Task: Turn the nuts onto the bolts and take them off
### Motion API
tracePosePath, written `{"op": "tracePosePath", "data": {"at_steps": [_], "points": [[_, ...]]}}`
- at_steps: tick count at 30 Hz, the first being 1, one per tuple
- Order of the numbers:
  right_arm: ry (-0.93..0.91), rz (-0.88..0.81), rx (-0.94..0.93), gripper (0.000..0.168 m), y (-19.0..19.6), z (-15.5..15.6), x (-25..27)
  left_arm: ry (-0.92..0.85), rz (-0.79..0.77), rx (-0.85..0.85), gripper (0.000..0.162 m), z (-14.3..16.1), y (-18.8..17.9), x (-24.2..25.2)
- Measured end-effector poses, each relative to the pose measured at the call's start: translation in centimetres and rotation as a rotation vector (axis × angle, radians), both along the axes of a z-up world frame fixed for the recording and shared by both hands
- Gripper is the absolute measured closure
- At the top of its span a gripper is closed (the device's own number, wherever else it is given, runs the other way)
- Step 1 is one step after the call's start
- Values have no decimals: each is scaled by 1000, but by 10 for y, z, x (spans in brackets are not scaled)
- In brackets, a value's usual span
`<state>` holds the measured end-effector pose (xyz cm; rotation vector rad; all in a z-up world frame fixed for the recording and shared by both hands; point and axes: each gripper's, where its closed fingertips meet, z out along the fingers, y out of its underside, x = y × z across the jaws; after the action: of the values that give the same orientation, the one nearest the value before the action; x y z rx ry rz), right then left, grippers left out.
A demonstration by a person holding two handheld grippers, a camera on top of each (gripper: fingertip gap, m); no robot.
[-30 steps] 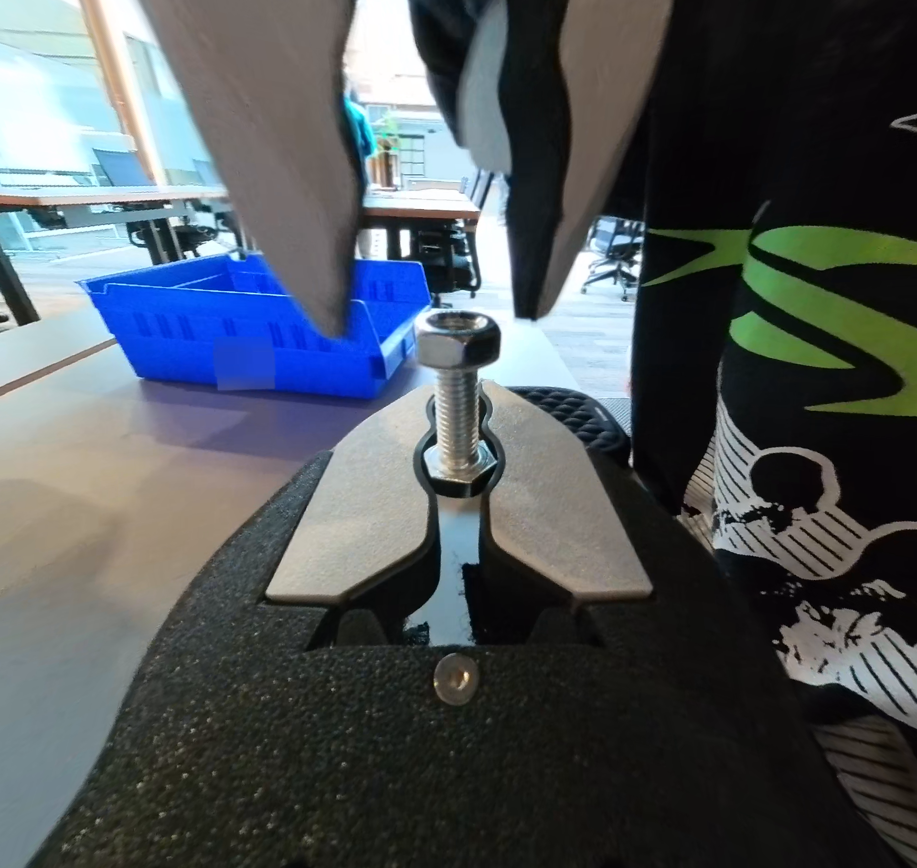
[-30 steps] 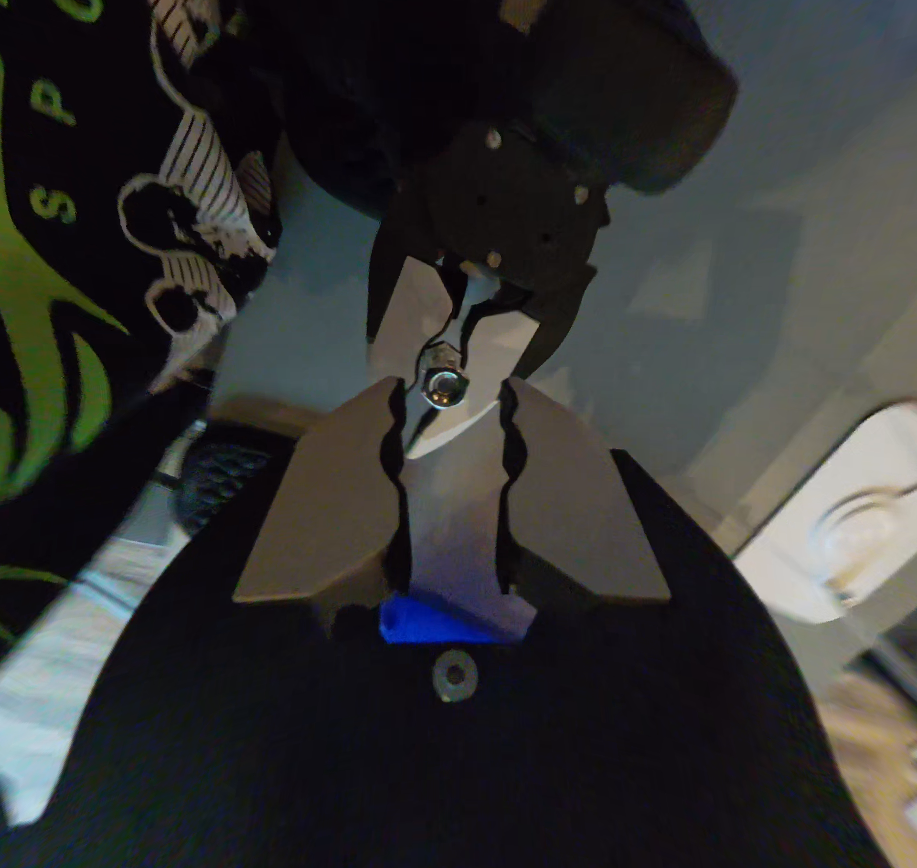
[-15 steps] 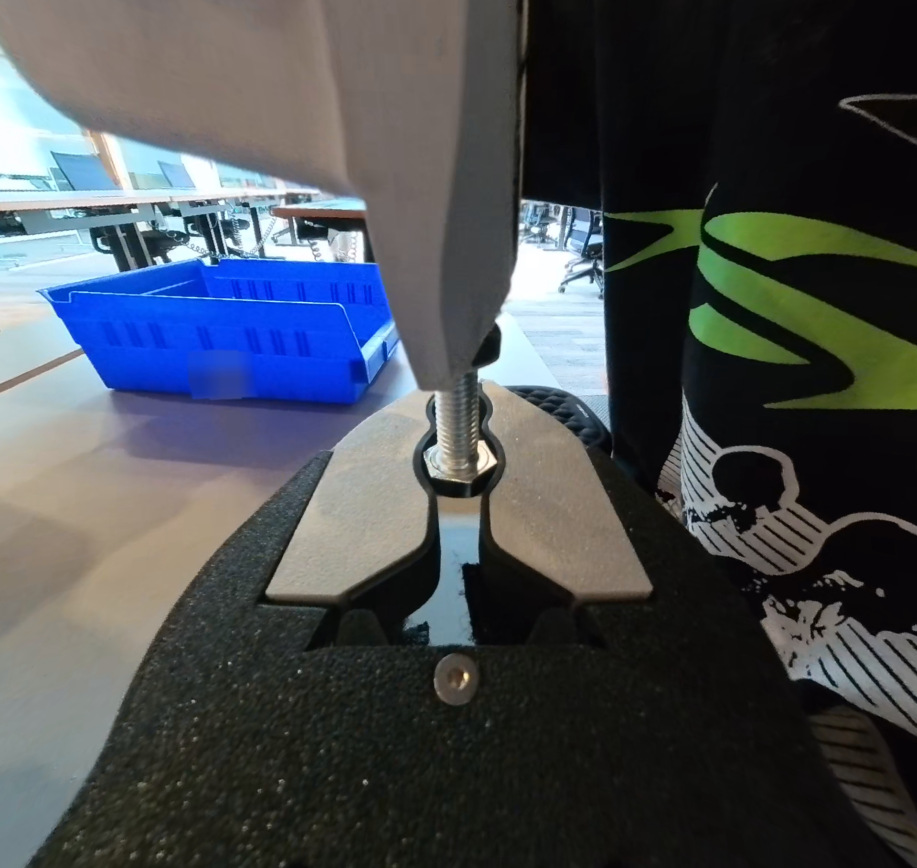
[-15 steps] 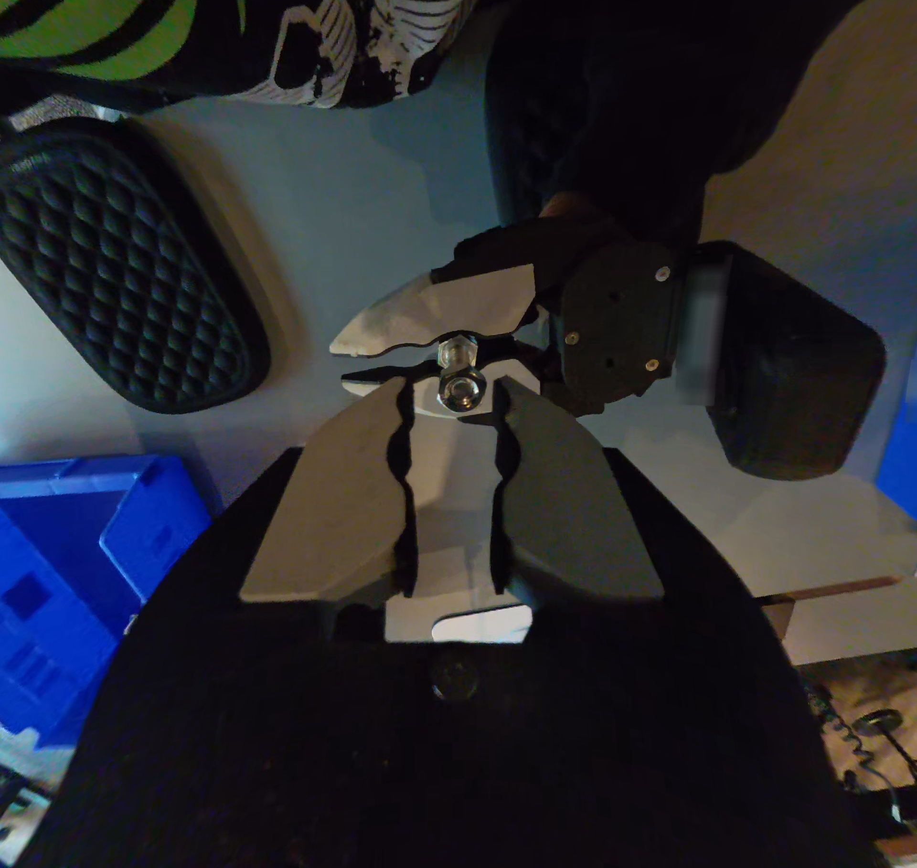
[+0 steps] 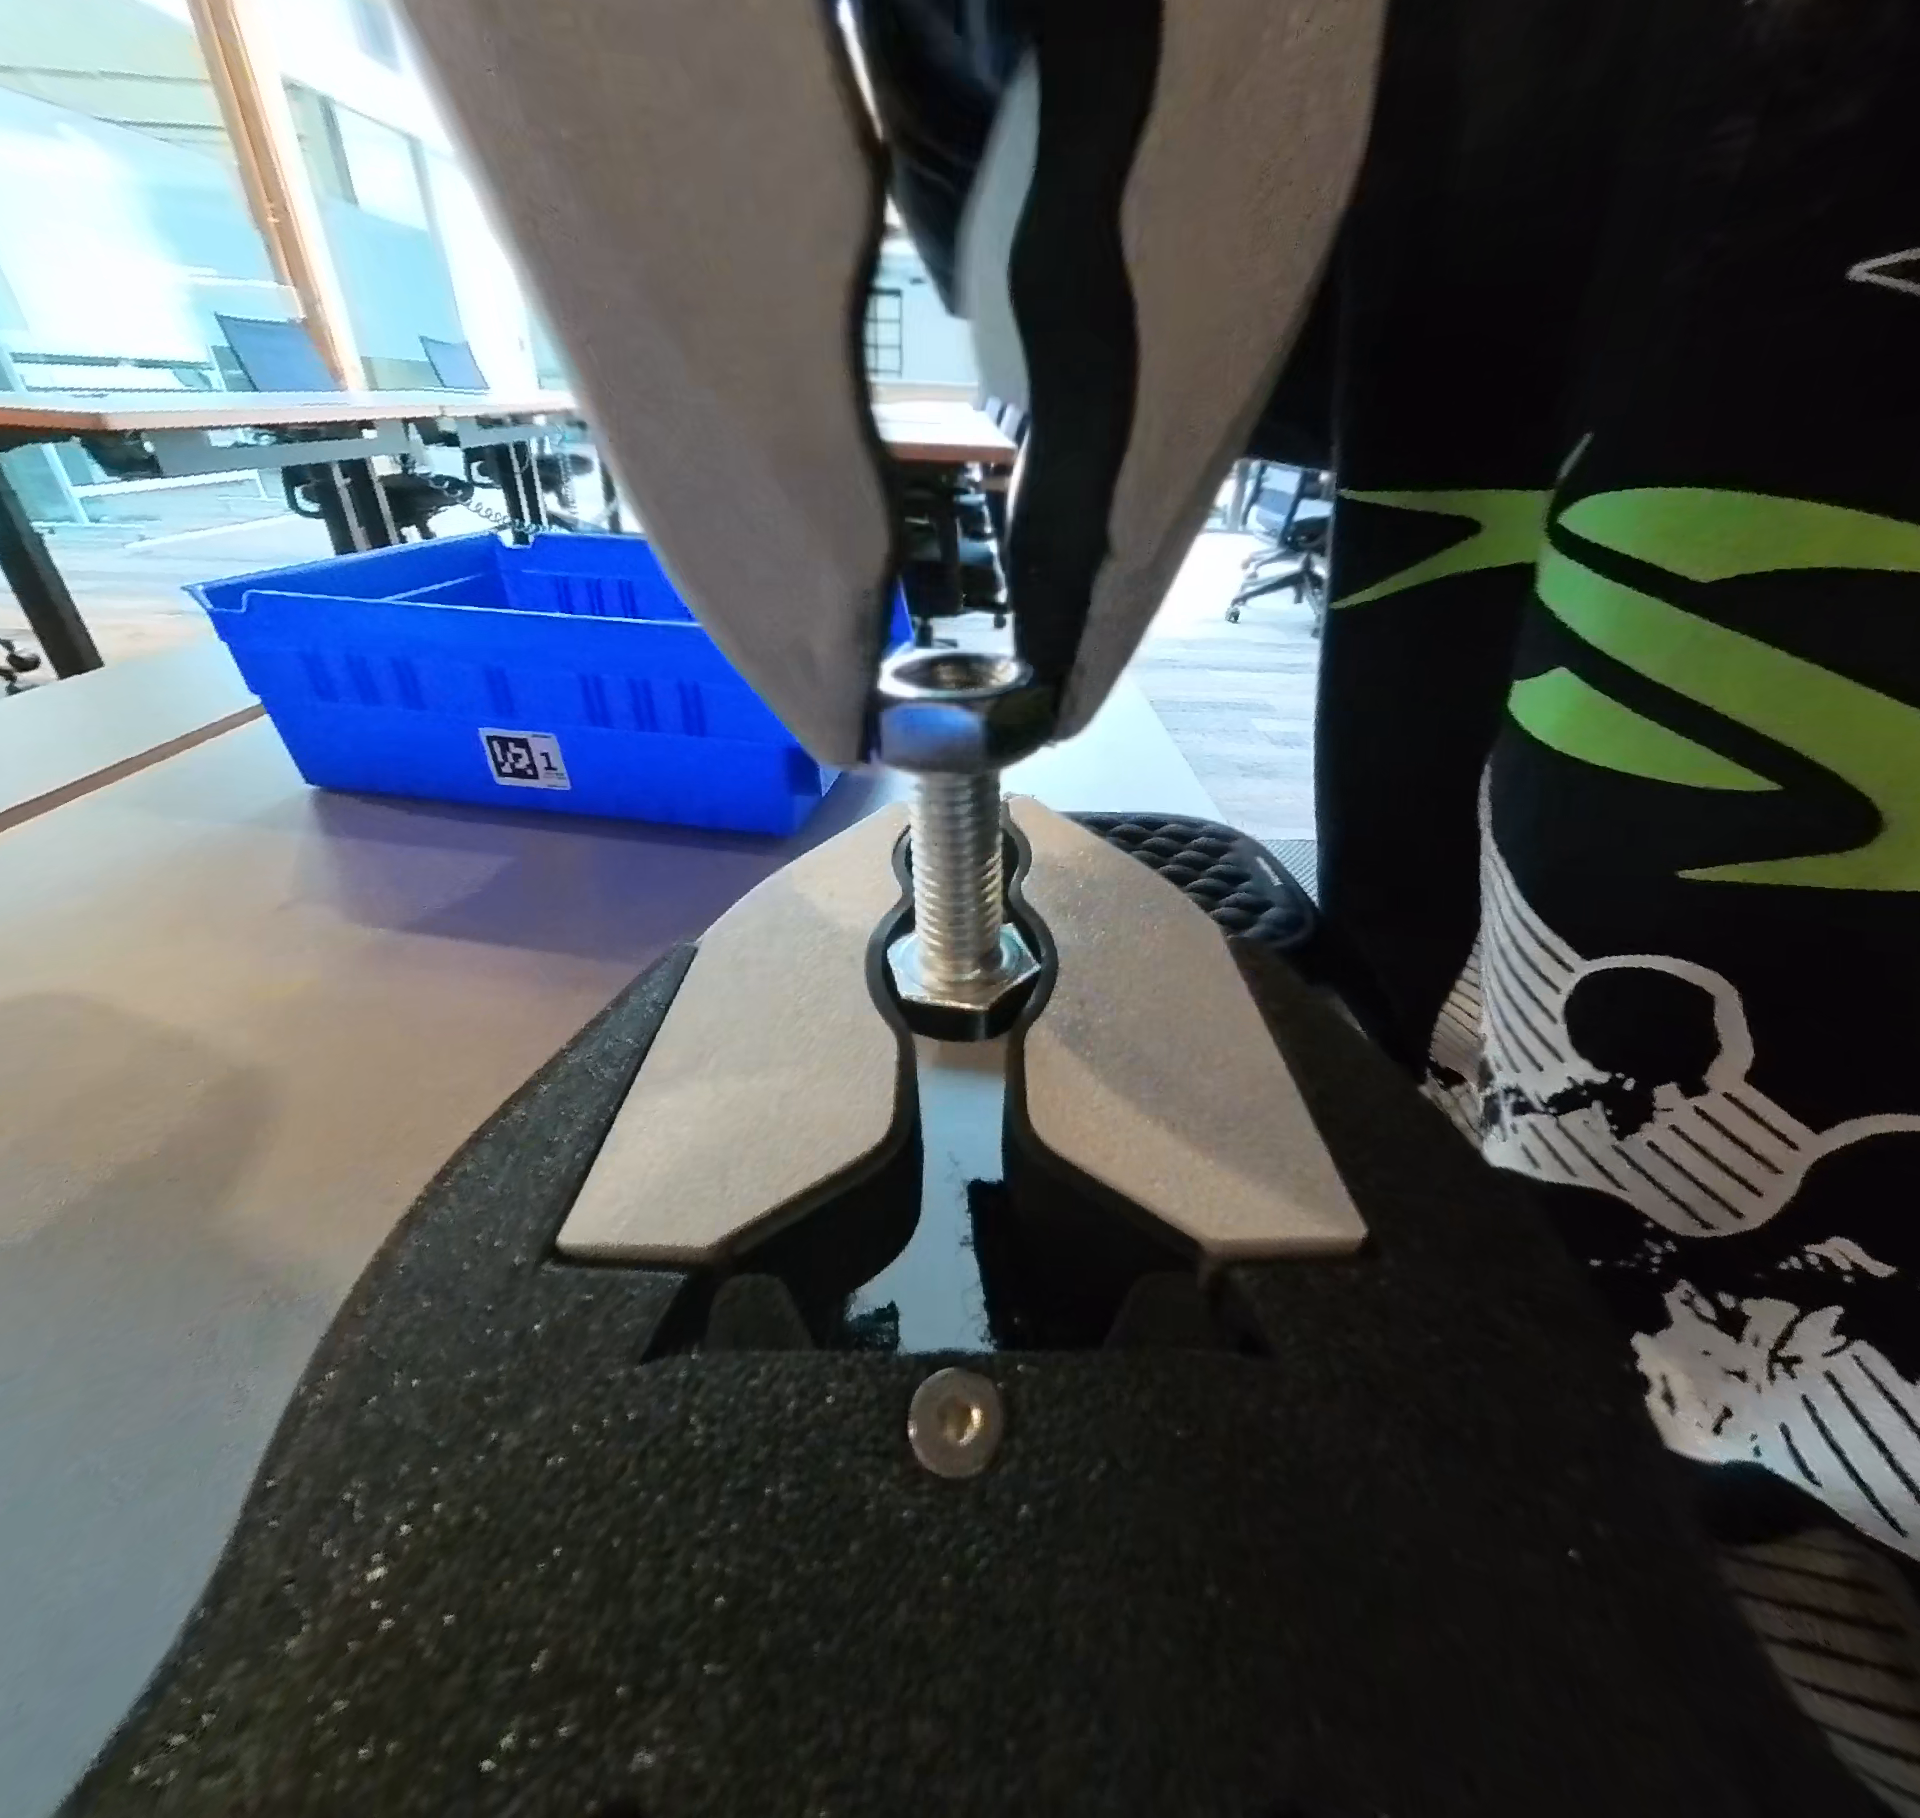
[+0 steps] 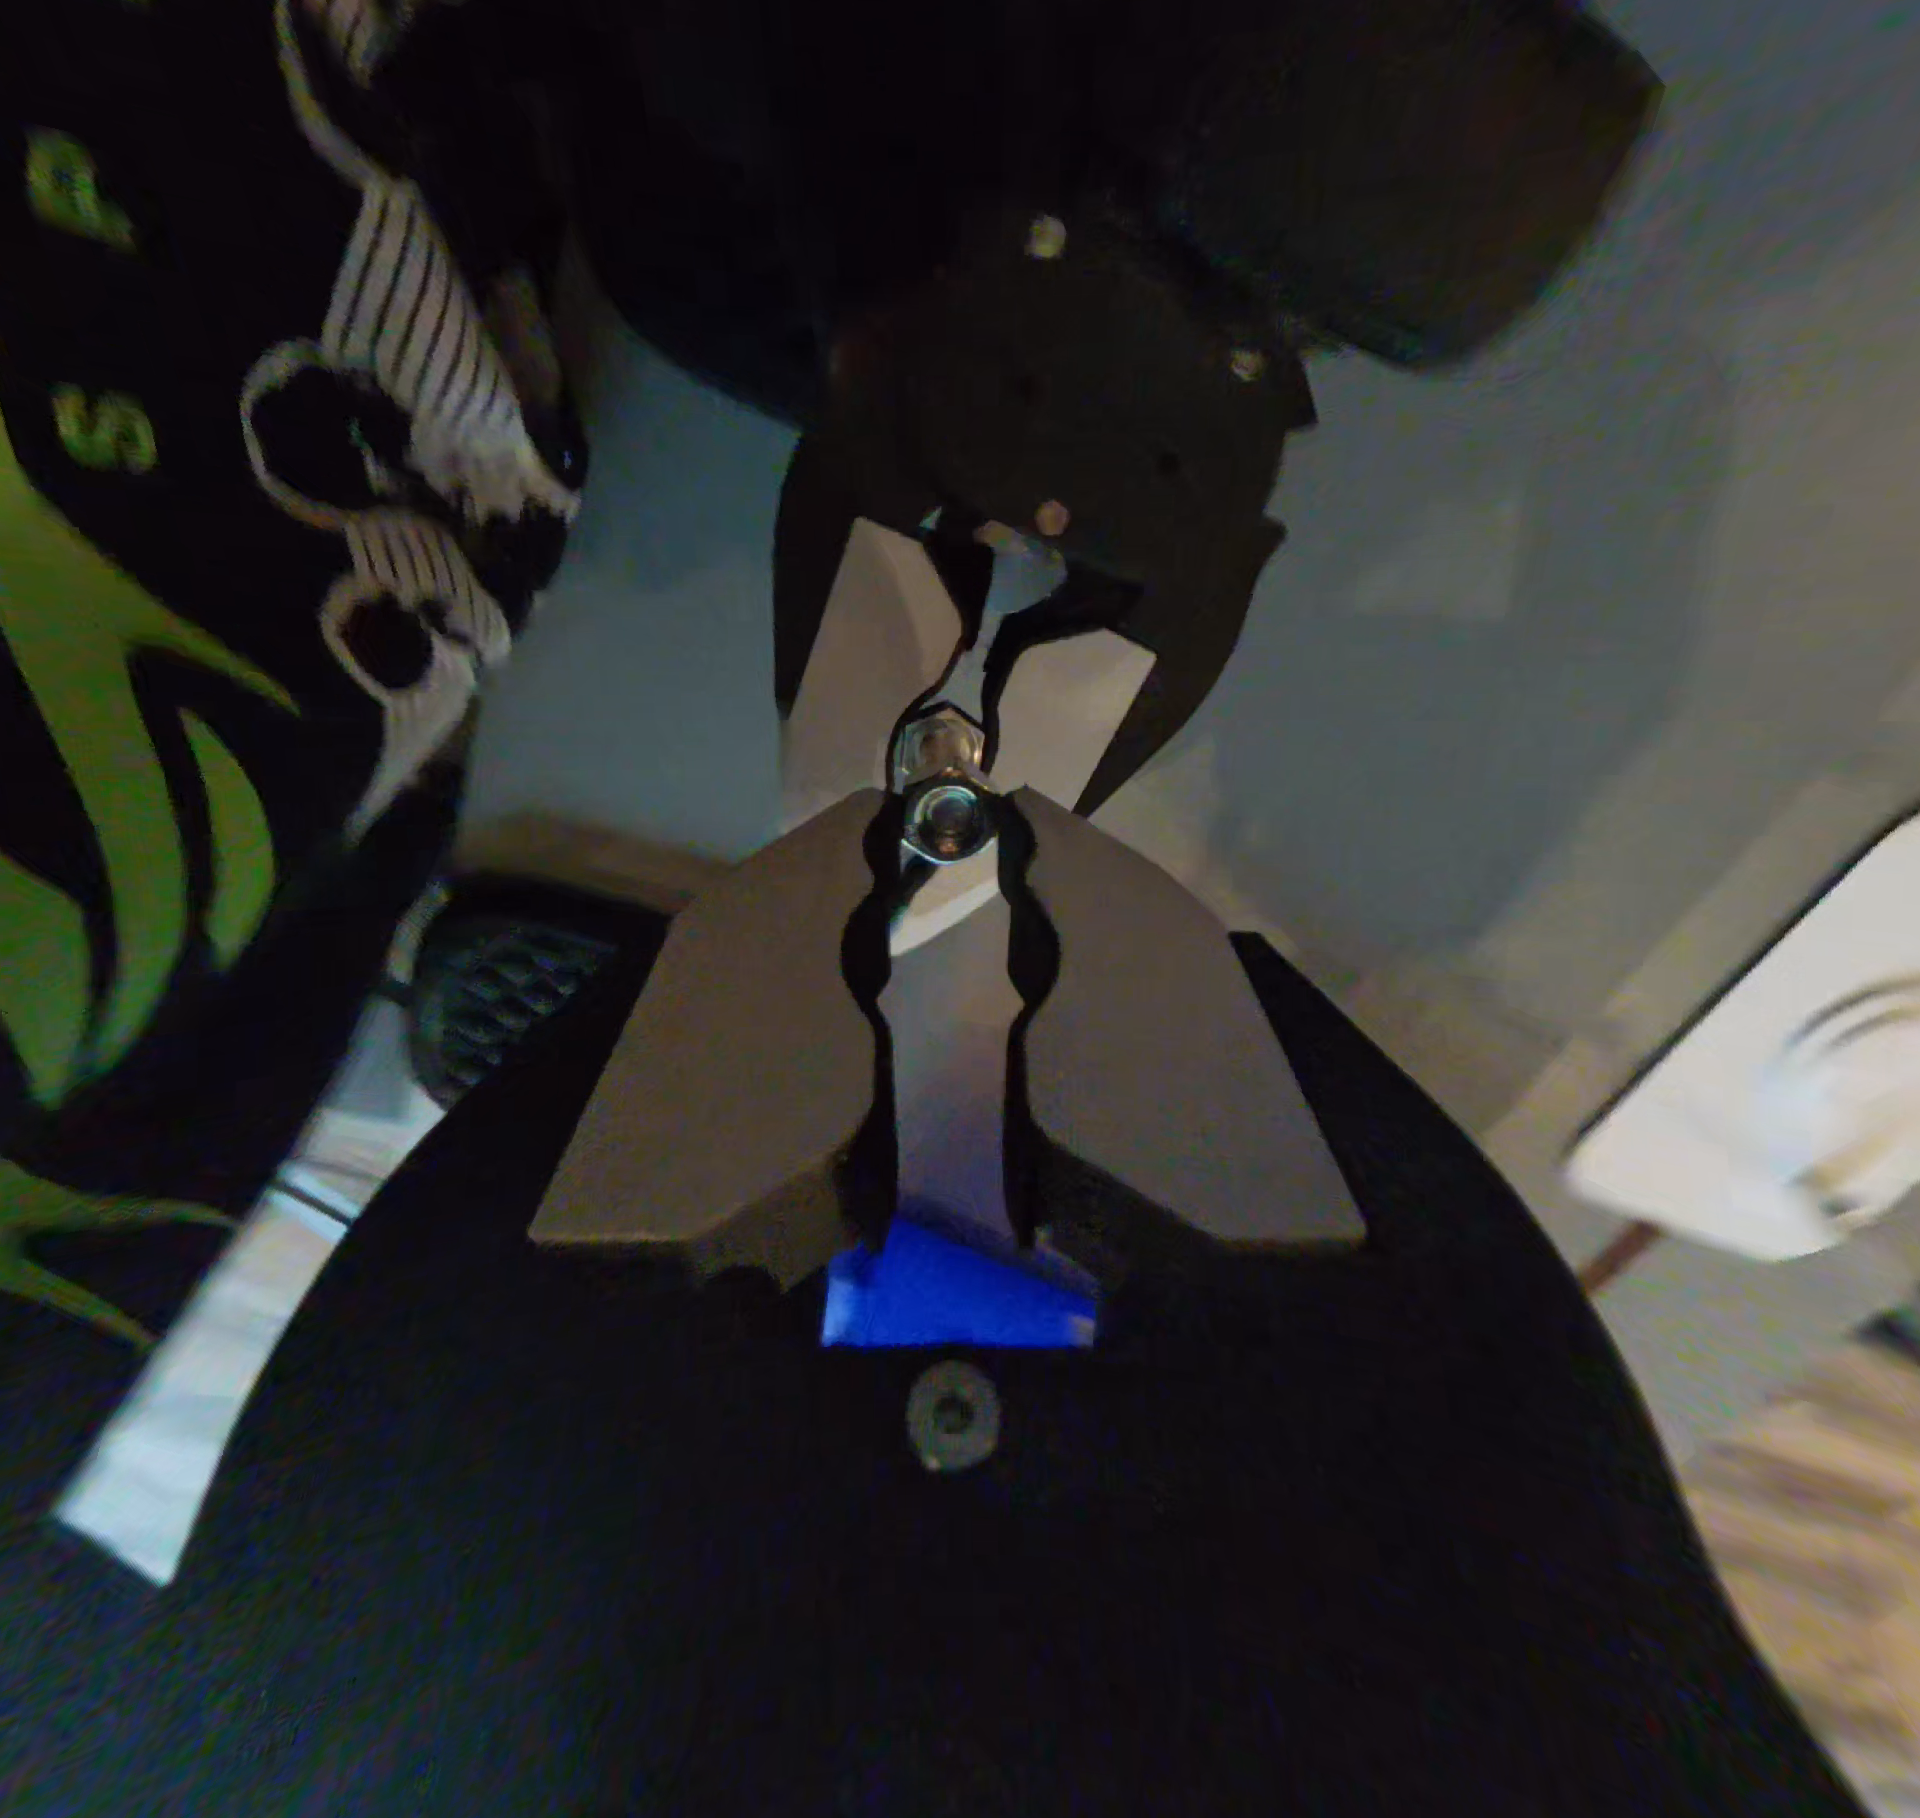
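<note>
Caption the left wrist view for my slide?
Left gripper clamps bolt upright; right gripper pinches nut.

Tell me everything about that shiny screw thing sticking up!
It's a silvery metal bolt standing upright. Its threaded shaft rises out of the left claw, which is shut on the hex part at the bottom. That could be the bolt's head or a nut. At the top sits a shiny hex nut, pinched by the right claw coming down from above. The bolt is held in the air, above the grey table.
</note>
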<state>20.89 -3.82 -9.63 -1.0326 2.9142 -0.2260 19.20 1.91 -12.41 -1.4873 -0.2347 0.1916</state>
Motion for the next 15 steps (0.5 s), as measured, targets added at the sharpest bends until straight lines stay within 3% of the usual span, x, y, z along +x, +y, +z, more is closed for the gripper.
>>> {"op": "tracePosePath", "data": {"at_steps": [3,8,11,15], "points": [[-44,-154,-25,151,1,0,0,0,4,-8,150,-1,1,0],[-66,-106,-70,141,0,2,5,4,-7,-4,150,0,2,2],[-47,109,-108,130,-1,11,6,3,-19,-2,150,0,2,3],[22,588,-152,131,6,21,10,2,-46,-9,150,-1,5,6]]}}
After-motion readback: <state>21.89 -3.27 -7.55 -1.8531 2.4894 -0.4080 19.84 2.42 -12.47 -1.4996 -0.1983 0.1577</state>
